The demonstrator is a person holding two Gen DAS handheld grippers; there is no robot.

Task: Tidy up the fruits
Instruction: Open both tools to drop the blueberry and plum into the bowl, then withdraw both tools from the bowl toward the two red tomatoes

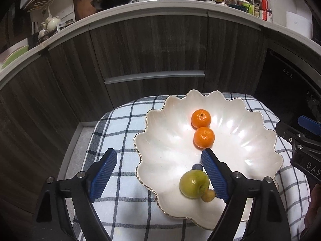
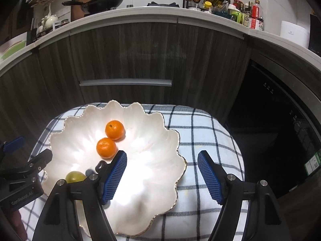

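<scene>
Fruit is shown gathered in a white, pearly dish point(image 1: 164, 140) with a scalloped, gilt-edged rim, set on a cloth point(image 1: 120, 120) checked in white and dark lines. Two round orange mandarins point(image 1: 201, 118) point(image 1: 204, 137) with dimpled skins are seen touching one another near the middle of the dish. A smooth green apple point(image 1: 193, 183) is placed nearer the front rim, with a small yellowish fruit point(image 1: 208, 195) touching it and a small dark fruit point(image 1: 196, 167) just behind it.

The left gripper point(image 1: 158, 172) is held with its jaws wide apart and nothing gripped; its ribbed blue pads point(image 1: 103, 173) are carried on black fingers, one over the cloth and one above the dish just beside the apple. The right gripper point(image 2: 162, 174) is likewise spread and empty, one pad over the dish and the other over the cloth beyond its rim.

Dark wood-grain cabinet fronts point(image 2: 130, 60) are seen behind, beneath a pale counter point(image 2: 140, 12) bearing a black wok point(image 2: 104, 3) and bottles point(image 2: 254, 14).
</scene>
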